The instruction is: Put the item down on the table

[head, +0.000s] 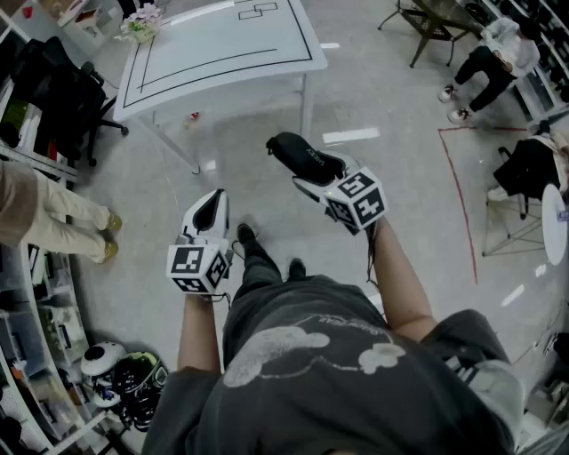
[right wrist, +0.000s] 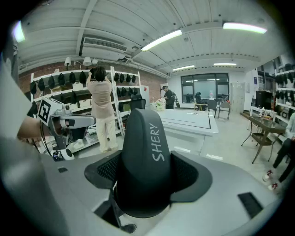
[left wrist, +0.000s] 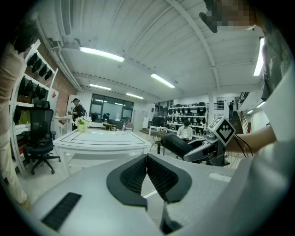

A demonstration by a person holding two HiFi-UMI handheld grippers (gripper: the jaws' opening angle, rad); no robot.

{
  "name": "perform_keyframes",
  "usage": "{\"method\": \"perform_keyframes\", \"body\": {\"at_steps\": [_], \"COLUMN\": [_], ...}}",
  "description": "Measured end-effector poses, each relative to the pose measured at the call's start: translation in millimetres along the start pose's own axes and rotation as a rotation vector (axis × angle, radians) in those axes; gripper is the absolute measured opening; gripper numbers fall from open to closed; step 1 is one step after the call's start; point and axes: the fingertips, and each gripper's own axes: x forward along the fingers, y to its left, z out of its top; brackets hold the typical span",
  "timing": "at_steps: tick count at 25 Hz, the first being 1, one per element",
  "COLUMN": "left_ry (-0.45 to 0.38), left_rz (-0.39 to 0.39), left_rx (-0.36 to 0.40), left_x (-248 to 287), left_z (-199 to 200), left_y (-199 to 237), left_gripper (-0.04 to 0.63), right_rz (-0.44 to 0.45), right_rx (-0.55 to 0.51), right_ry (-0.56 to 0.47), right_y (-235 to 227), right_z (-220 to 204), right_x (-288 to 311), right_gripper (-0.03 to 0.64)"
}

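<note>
My right gripper is shut on a black oblong case printed "SHERY", held in the air over the floor. In the right gripper view the case stands wedged between both pads, filling the right gripper. The white table with black lines stands ahead, a step beyond the case; it shows as the table behind the case and as the table in the left gripper view. My left gripper hangs lower left of the case. The left gripper has its pads meeting, with nothing between them.
A flower pot sits on the table's far left corner. A person in beige trousers stands at the shelves on the left, by a black office chair. Helmets lie on the floor lower left. A seated person and red floor tape are at right.
</note>
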Motion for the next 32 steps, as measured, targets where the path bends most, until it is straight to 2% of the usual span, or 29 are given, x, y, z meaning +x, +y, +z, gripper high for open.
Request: {"method": "perform_keyframes", "body": {"at_steps": [5, 14, 19, 23, 32], "left_ry": [0.012, 0.015, 0.015, 0.003, -0.033], "left_rz": [-0.006, 0.017, 0.012, -0.006, -0.048], "left_rx": [-0.012, -0.024, -0.042, -0.036, -0.034], "left_x": [-5, 1, 22, 54, 113], "left_z": [-3, -3, 4, 23, 61], "left_y": [6, 48, 98, 146, 248], "left_gripper": [0.005, 0.005, 0.005, 0.005, 0.005], "right_rz": [0.012, 0.046, 0.031, 0.016, -0.06], "right_rx": [0.024, 0.016, 0.015, 0.005, -0.04], "right_ry": [0.037, 0.039, 0.015, 0.051, 0.04], "right_y": [9, 5, -8, -24, -66], "right_z": [-10, 8, 41, 65, 149], "right_x": [0, 32, 76, 118, 209], "right_gripper": [0.318, 0.321, 0.321, 0.321, 0.322]}}
